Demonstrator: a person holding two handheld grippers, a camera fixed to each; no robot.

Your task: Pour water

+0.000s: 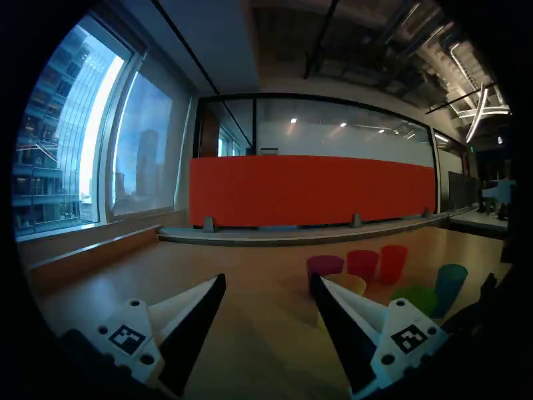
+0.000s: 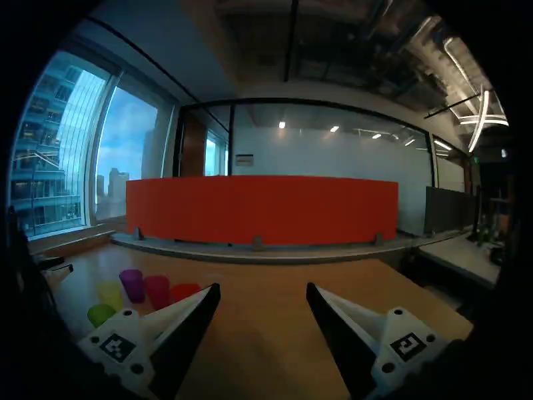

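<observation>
Several coloured plastic cups stand grouped on the wooden table. In the left gripper view they sit to the right: a purple cup (image 1: 324,265), a red cup (image 1: 363,263), an orange-red cup (image 1: 393,263), a yellow cup (image 1: 348,284), a green cup (image 1: 414,297) and a teal cup (image 1: 450,285). My left gripper (image 1: 268,283) is open, empty, just short of the yellow cup. In the right gripper view the cups sit far left: purple cup (image 2: 132,284), red cup (image 2: 158,290), yellow cup (image 2: 108,292), green cup (image 2: 100,313). My right gripper (image 2: 262,292) is open and holds nothing.
An orange divider panel (image 1: 310,190) runs along the table's far edge. Large windows (image 1: 73,160) line the left wall. Another desk (image 2: 460,257) stands to the right. Bare wooden tabletop (image 2: 266,333) stretches ahead of the right gripper.
</observation>
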